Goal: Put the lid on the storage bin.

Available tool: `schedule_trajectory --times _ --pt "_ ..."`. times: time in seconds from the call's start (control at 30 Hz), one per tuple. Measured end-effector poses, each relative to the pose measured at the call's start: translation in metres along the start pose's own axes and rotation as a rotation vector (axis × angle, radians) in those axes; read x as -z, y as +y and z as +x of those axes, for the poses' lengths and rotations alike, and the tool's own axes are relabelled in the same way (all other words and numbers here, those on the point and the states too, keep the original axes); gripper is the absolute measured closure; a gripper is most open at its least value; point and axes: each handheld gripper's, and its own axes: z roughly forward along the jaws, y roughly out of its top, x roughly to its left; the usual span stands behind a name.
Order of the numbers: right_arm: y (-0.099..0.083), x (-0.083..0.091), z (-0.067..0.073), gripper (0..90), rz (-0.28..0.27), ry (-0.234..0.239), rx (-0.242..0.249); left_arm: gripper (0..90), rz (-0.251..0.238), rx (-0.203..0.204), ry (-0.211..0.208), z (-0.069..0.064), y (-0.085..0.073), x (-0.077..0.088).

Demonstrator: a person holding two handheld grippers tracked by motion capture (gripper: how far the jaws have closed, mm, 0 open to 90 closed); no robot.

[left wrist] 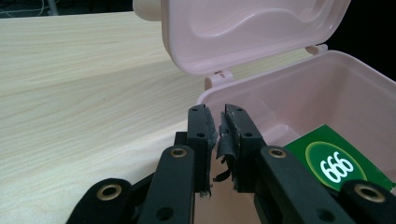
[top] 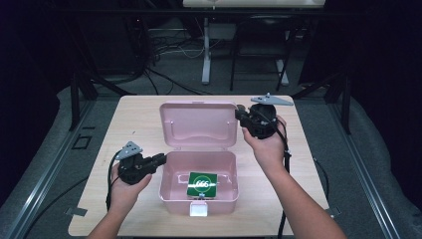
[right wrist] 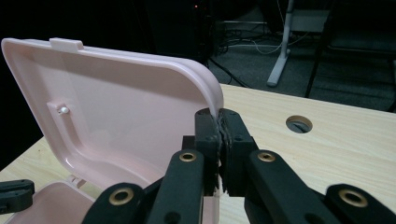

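A pink plastic box stands open on the wooden table, its lid tilted up at the back. A green packet marked 666 lies flat inside. My left gripper is at the box's left wall near the back corner; in the left gripper view its jaws straddle that rim, shut on it, with the packet to their right. My right gripper is at the lid's right edge; in the right gripper view the lid's rounded corner runs between the shut jaws.
A pale latch tab sticks out from the box's front wall. A round cable hole sits in the tabletop behind the lid. Bare wood lies left and right of the box. Beyond the table's far edge are cables and stand legs.
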Motion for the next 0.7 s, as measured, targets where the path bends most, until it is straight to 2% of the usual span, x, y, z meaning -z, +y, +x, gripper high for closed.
schedule_trajectory --times 0.57,0.7 --pt "-0.016 0.023 0.013 87.4 -0.064 -0.018 0.07 80.8 -0.003 -0.005 0.007 -0.001 0.0 0.0" --pt "-0.018 0.026 0.014 87.2 -0.063 -0.012 0.069 80.7 -0.003 -0.004 0.007 0.0 0.0 0.0"
